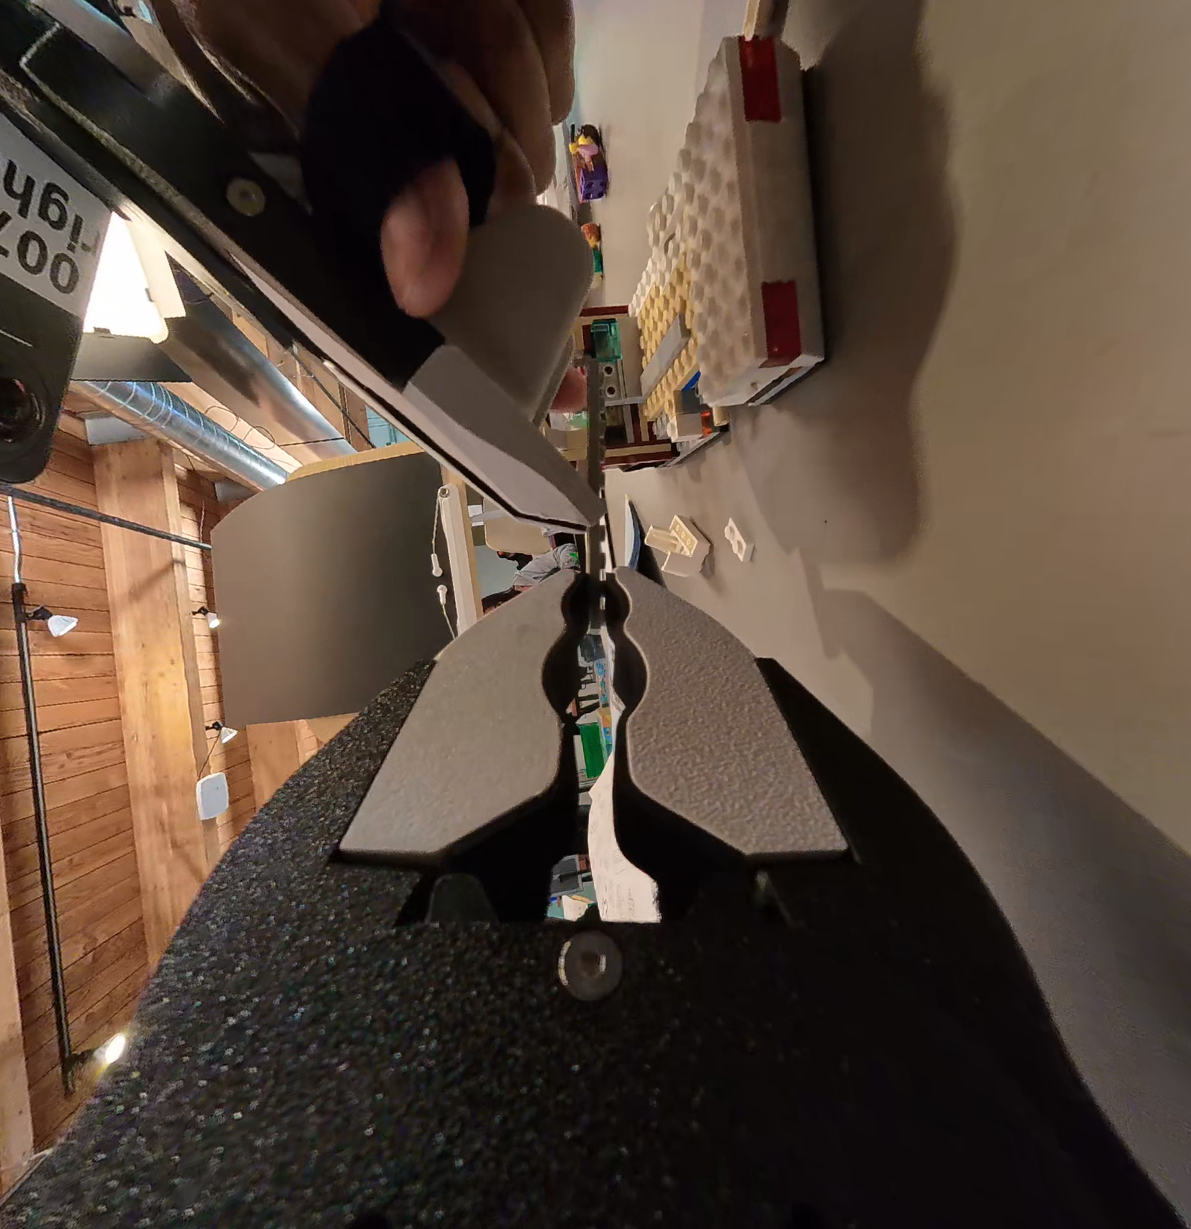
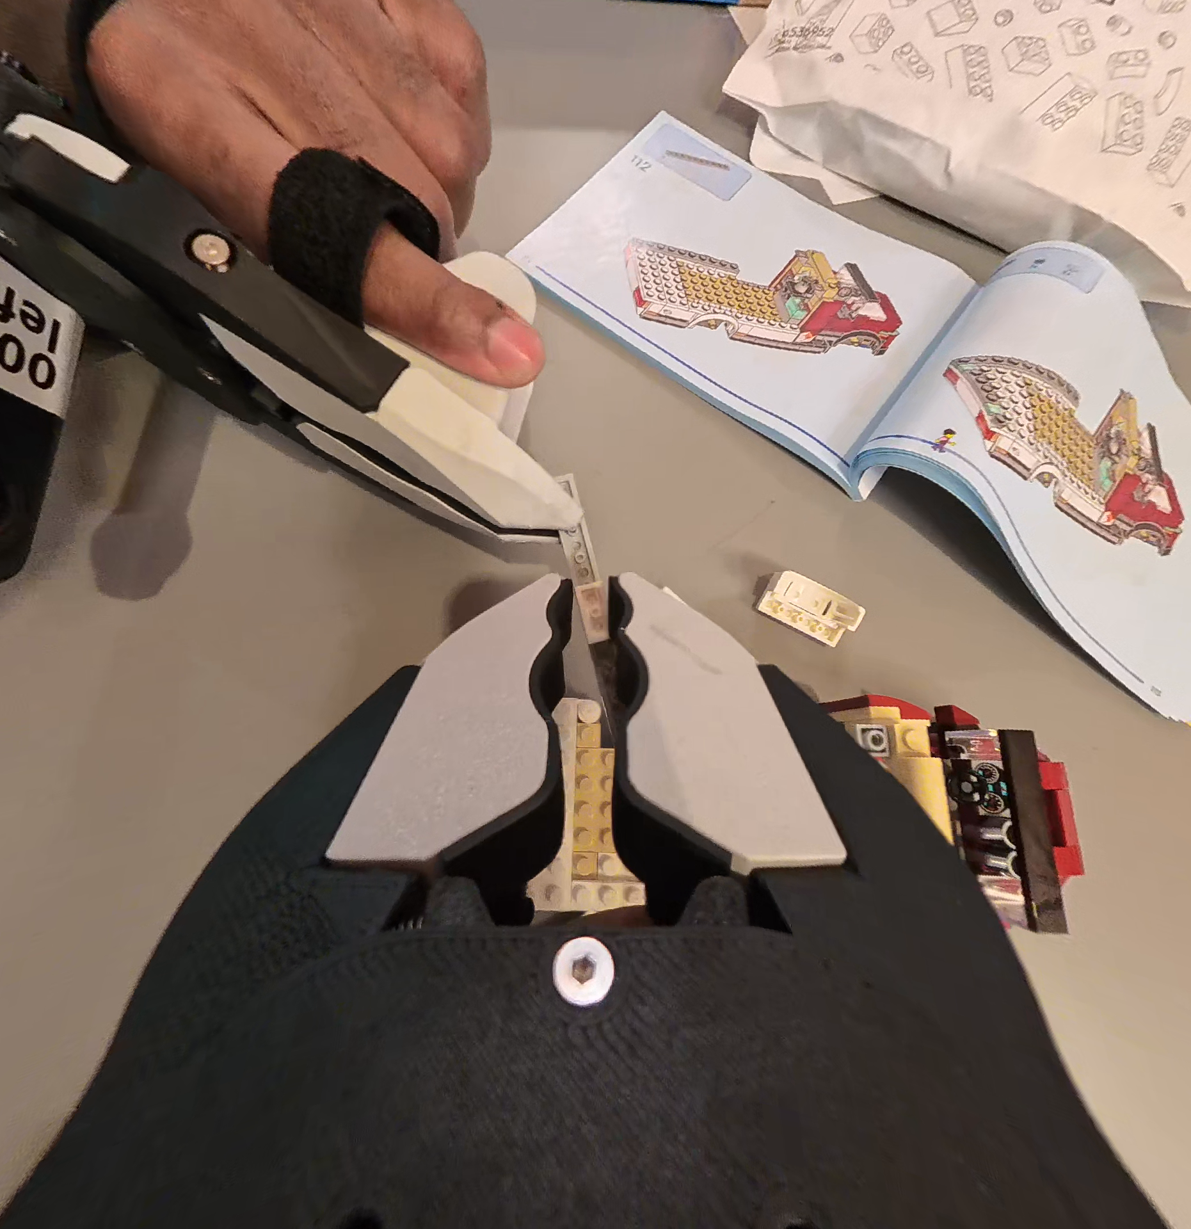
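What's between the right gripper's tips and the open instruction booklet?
One small white brick piece lying on the grey table, touching neither; the rest is bare tabletop. The right wrist view shows it.

Grey tabletop point(image 2: 180, 665), wood-plank wall point(image 1: 80, 731) with small spotlights point(image 1: 62, 624), silver duct point(image 1: 180, 425), perhaps a dark partition panel point(image 1: 326, 598).

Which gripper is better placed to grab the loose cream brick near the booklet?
Probably right: the cream brick lies just beside the right gripper, though a white piece sits between its fingers; the left gripper is pinching the grey strip.
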Demonstrator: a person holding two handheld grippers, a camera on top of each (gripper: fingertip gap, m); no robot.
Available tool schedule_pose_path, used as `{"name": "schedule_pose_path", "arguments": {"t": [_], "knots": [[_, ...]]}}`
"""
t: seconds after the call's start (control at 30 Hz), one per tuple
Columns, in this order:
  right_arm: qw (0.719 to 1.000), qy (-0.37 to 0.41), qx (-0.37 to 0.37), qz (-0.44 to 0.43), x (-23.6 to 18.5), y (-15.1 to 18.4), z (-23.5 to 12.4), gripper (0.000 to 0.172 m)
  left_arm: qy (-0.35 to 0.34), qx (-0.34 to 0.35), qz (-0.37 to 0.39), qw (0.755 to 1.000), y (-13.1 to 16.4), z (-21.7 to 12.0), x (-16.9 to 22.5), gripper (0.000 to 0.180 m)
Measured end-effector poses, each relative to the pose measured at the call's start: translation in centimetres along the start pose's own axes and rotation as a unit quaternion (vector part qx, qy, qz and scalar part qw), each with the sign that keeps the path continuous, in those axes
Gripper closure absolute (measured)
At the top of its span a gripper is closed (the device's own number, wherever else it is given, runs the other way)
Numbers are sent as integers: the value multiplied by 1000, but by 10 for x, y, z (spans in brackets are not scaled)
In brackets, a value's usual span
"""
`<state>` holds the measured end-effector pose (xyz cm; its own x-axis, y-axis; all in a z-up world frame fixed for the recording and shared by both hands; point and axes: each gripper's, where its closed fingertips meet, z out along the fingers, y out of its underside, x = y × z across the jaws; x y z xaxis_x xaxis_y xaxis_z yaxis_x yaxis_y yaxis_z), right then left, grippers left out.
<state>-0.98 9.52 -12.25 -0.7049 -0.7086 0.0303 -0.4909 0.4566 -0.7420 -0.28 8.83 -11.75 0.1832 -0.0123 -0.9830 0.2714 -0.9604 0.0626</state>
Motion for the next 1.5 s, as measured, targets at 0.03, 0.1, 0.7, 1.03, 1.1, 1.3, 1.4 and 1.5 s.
{"name": "schedule_pose_path", "arguments": {"t": [0.03, 0.1, 0.7, 1.03, 1.1, 1.3, 1.4, 1.5], "knots": [[1000, -2, -1, 0, 0, 0, 0, 162, 3, 0, -2, 1000, 0, 0, 1, 176], [1000, -6, 5, -2, -1, 0, 0, 163, 8, -1, -17, 1000, 1, 1, 3, 176], [986, -76, 102, 109, -3, -4, -2, 164, 49, 24, -107, 993, -1, 0, 8, 176], [993, 42, 77, 75, 33, 0, -19, 164, 122, -78, -158, 977, 45, 4, 36, 176], [996, 70, 41, 42, 33, 4, -9, 164, 136, -136, -188, 963, 72, 2, 43, 176], [993, 120, -17, 5, 39, 18, 12, 163, 136, -150, -253, 946, 81, 1, 42, 176], [992, 124, -7, 9, 38, 17, 6, 158, 145, -137, -270, 942, 75, 1, 44, 176], [991, 136, 4, 10, 38, 16, -5, 152, 148, -125, -283, 939, 69, 1, 43, 176]]}}
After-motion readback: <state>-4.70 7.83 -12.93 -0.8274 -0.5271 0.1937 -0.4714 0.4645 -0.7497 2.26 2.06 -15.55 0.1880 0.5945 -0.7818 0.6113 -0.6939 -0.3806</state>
